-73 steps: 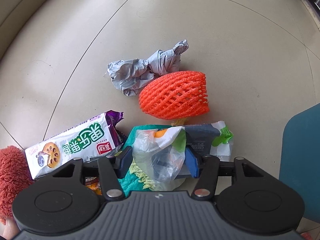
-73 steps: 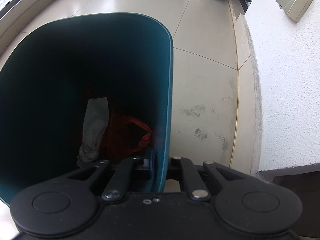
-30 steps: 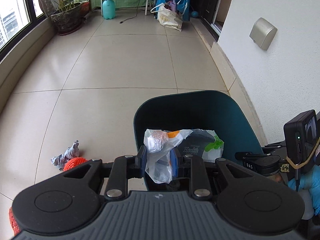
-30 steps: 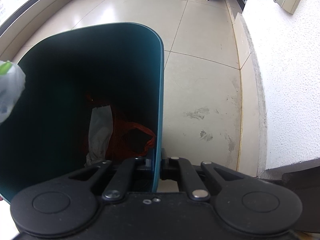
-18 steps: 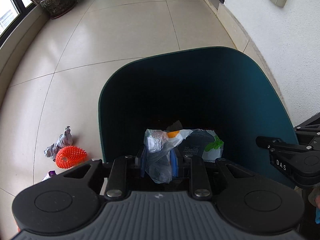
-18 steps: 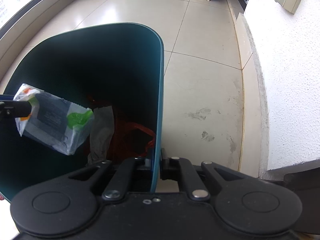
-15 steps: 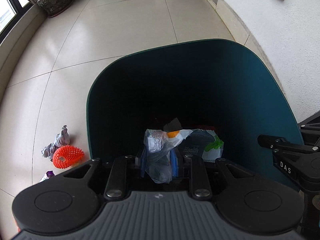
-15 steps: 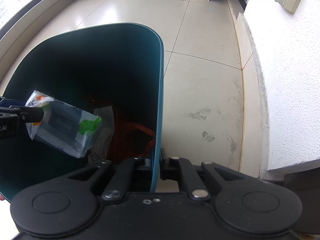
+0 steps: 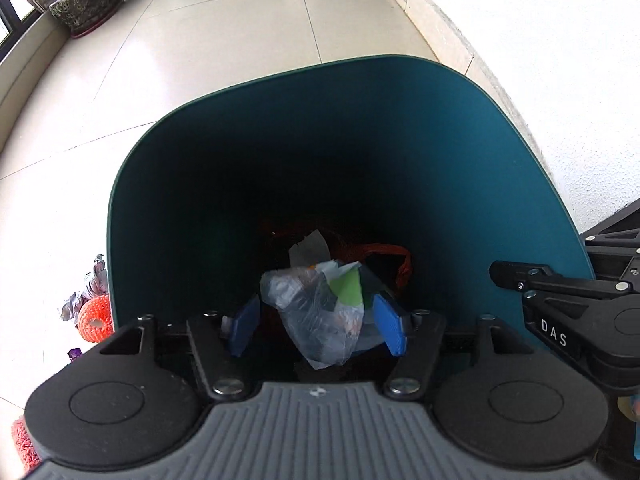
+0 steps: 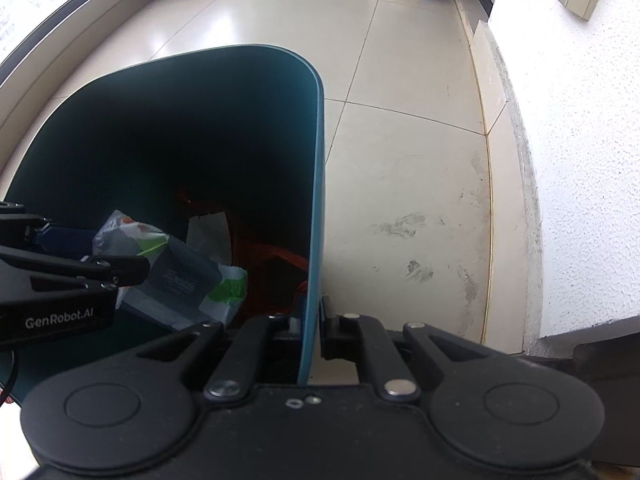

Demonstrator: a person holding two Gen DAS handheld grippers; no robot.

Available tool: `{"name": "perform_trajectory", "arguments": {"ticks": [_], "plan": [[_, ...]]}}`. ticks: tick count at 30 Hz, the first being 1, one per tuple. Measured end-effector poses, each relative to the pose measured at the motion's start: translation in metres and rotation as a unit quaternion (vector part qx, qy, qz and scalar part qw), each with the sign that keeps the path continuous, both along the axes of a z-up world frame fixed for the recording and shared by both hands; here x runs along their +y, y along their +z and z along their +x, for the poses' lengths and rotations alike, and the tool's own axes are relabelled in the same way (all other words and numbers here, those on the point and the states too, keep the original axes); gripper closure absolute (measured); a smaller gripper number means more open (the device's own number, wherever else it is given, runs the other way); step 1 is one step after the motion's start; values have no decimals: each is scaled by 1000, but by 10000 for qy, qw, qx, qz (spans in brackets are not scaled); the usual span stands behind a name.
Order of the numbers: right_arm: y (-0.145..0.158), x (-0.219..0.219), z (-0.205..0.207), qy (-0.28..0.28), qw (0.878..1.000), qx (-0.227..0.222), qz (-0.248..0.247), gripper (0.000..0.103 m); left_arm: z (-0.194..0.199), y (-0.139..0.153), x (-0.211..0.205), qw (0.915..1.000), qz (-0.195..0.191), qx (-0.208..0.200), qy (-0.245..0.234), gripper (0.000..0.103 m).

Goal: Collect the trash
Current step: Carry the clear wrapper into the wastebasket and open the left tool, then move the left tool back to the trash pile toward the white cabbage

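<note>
**Left claw spread wide over the bin**

The left claw [image 9: 316, 330] stands wide open, and the plastic wrapper bundle [image 9: 320, 312] sits loose between its blue pads [image 9: 387, 330], over the mouth of the teal bin [image 9: 248, 168]. The right claw [image 10: 310, 328] is clamped tight on the bin's rim, holding it.

The risk, as I judge it: the thin film could cling to a pad or snag there instead of dropping, or the bin could tip if the rim grip slips.

The bundle is crumpled clear film around a grey packet with green and orange print. To the left of the claw, an orange foam net [image 9: 94, 318] and grey crumpled paper [image 9: 86, 292] lie on the floor.
</note>
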State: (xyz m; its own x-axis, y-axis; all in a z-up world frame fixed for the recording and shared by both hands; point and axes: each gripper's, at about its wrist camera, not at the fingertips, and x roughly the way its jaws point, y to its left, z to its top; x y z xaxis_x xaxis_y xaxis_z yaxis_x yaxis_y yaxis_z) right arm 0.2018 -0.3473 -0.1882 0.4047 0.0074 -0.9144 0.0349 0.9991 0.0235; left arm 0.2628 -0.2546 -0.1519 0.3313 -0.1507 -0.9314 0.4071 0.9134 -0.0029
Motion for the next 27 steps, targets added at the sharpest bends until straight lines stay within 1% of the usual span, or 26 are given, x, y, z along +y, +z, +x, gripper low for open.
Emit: {"name": "perform_trajectory", "arguments": {"ticks": [6,8,11,15,18,20,22,25,27], "plan": [[0,0,0,-1,10000,-1,-1,98,-7,15,9,9995,-325,21,20,41],[1,-1,-1,5,10000,-4,-1,97,-12,24,14,9991,-425,-34,-36,40],[1,-1,-2,5,10000,-7,8,97,-21,37,24,9983,-551,-152,-86,35],[2,-1,-3,17,10000,-10,-7,97,-25,56,37,9972,-716,-230,-11,35],[1,0,-3,30,10000,-11,-43,97,-29,72,62,9953,-894,-354,137,33],[0,1,-3,27,10000,-9,-52,97,-31,80,81,9944,-881,-485,309,29],[-1,3,-4,32,10000,-5,-72,97,-32,88,103,9932,-870,-597,495,28],[0,6,-4,36,9999,-6,-99,96,-30,91,139,9903,-896,-631,849,27],[-1,7,-4,77,9999,28,-89,96,-26,90,164,9879,-849,-674,1109,22]]}}
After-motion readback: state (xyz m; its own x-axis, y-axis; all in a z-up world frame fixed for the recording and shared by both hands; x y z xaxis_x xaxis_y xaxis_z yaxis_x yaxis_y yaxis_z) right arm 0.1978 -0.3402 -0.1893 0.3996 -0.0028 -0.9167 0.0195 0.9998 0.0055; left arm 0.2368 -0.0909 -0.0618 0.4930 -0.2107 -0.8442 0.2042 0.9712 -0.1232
